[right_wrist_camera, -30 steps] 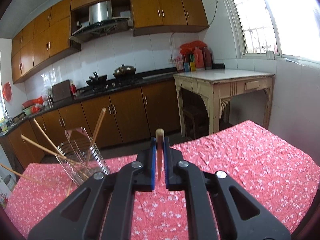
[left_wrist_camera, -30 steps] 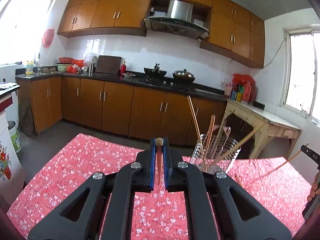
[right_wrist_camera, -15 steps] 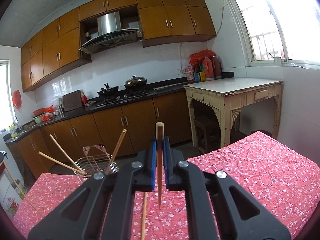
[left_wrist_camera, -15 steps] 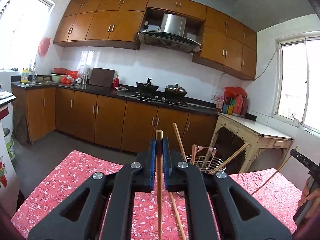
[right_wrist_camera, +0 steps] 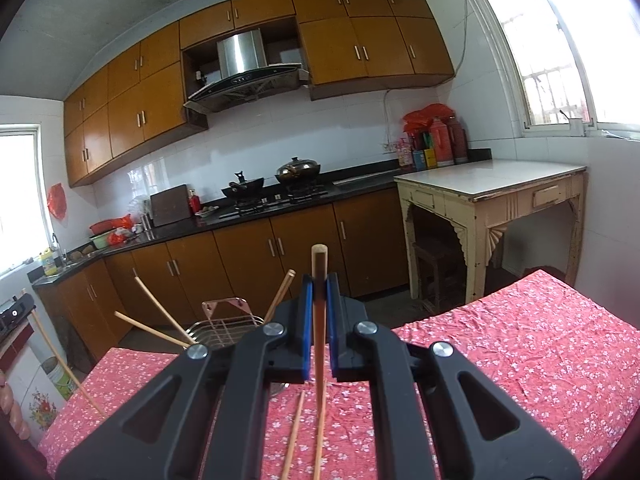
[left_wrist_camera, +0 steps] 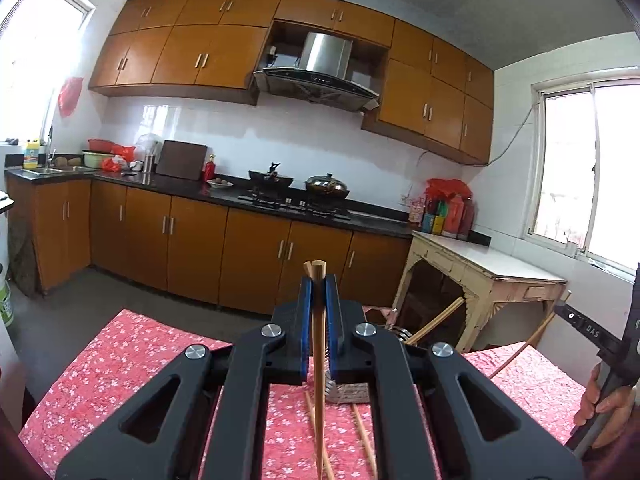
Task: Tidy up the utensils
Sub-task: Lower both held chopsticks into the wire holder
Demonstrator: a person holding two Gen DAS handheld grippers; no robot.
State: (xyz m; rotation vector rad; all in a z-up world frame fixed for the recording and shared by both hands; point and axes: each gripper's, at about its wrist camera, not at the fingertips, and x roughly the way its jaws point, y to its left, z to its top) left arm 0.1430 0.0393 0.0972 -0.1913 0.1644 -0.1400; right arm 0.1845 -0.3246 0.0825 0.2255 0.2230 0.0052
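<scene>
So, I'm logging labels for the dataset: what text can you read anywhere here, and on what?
"DAS": white letters on the black arm of the right hand-held gripper, seen at the right edge of the left wrist view.
Yellow bottle by the sink: label too blurred.
Packages on the counter: print too small.

Kitchen background, non-task items. Orange-brown wall cabinets (left_wrist_camera: 208,54) above, matching base cabinets (left_wrist_camera: 192,252) below a black counter (left_wrist_camera: 224,194). Steel range hood (left_wrist_camera: 320,68) over a hob carrying a wok (left_wrist_camera: 272,178) and a lidded pot (left_wrist_camera: 327,188). Dark chopping board (left_wrist_camera: 181,159) leaning on white tiles. Cream side table (right_wrist_camera: 492,184) with red containers, probably flasks (right_wrist_camera: 448,136). Bright window (right_wrist_camera: 560,52).
</scene>
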